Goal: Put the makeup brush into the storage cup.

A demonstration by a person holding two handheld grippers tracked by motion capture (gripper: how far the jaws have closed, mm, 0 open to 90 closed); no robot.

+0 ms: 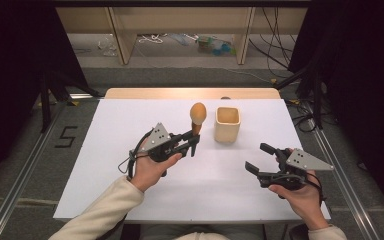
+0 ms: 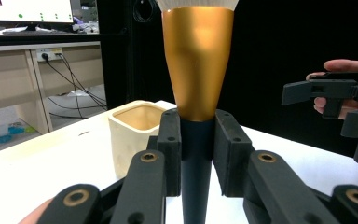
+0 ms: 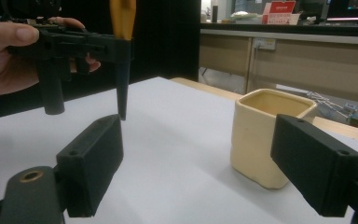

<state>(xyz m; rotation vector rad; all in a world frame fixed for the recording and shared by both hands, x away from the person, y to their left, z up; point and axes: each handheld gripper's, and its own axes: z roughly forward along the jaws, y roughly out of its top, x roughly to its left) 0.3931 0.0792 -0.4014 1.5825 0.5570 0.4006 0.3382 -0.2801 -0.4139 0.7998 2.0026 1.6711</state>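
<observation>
While the left claw [image 1: 192,142] clenches the brush [image 2: 197,70] by its slim, stiff dark handle, bristles up, the right claw [image 1: 262,157] stands released; light, top-heavy, likely slippery.

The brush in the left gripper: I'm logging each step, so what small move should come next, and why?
Probably carry the brush sideways until it hangs over the cup. The left gripper is shut on its dark handle, holding it upright with the tip clear of the table. The cup stands open-mouthed beside it, and the right gripper waits open, holding nothing.
</observation>
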